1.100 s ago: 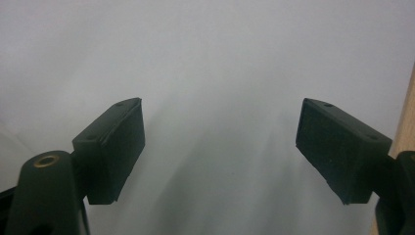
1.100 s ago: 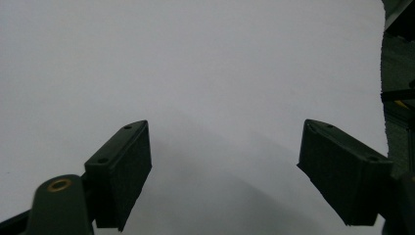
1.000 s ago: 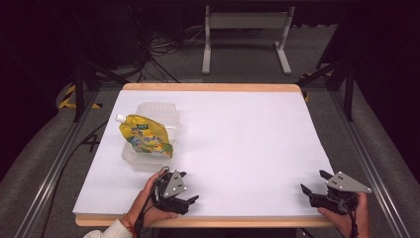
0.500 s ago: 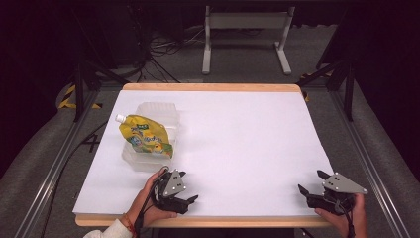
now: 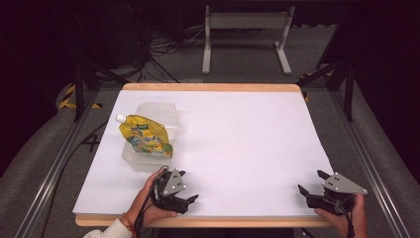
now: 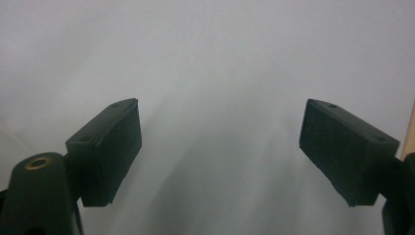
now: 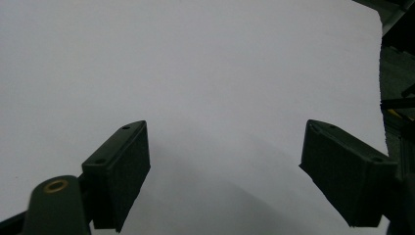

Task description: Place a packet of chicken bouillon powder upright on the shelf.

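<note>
I see left gripper (image 5: 184, 187) jaws apart just below the yellow spouted pouch (image 5: 144, 135) | right gripper (image 5: 311, 182) jaws apart, far right of pouch at table edge (image 5: 208, 221) | bare white between

The left gripper (image 5: 188, 186) sits low in the person's left hand (image 5: 148, 201), its jaws spread wide and pointing off to that hand's right, with nothing between them. In the left gripper view both black pads (image 6: 110, 147) stand well apart over bare surface (image 6: 220, 73). The right gripper (image 5: 309, 182), held in the right hand (image 5: 346, 218), lies well apart from the left one, its jaws likewise spread and empty, pointing toward the left gripper's side. The right gripper view shows its pads (image 7: 120, 171) wide apart too.
</note>
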Available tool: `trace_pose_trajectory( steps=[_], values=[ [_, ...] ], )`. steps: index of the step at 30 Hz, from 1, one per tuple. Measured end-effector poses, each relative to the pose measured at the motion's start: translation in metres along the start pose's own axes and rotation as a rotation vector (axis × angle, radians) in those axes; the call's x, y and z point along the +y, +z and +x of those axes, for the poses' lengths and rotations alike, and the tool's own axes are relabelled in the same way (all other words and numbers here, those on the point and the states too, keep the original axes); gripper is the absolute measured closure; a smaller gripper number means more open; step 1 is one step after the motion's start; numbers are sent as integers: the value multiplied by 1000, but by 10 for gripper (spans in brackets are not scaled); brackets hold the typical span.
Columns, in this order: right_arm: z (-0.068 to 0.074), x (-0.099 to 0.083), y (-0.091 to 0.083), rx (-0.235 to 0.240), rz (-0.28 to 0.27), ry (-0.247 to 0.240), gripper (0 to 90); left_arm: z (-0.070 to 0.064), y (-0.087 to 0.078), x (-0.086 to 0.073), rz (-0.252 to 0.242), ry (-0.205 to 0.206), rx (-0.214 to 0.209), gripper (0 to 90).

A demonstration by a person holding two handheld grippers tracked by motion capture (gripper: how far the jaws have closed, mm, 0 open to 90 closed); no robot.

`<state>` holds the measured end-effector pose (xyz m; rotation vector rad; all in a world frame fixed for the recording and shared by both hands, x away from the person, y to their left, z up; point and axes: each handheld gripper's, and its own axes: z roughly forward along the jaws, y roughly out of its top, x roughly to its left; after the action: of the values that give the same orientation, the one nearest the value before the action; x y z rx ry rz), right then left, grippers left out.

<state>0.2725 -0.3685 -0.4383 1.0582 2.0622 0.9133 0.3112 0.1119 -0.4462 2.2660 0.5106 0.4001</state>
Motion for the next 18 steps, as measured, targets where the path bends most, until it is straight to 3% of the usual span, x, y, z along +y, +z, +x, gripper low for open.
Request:
trace_pose_trajectory(
  steps=[18],
  values=[
    [1, 0, 0, -1, 2, -9, 189, 1, 0, 0, 4, -4, -1, 160]
  ],
)
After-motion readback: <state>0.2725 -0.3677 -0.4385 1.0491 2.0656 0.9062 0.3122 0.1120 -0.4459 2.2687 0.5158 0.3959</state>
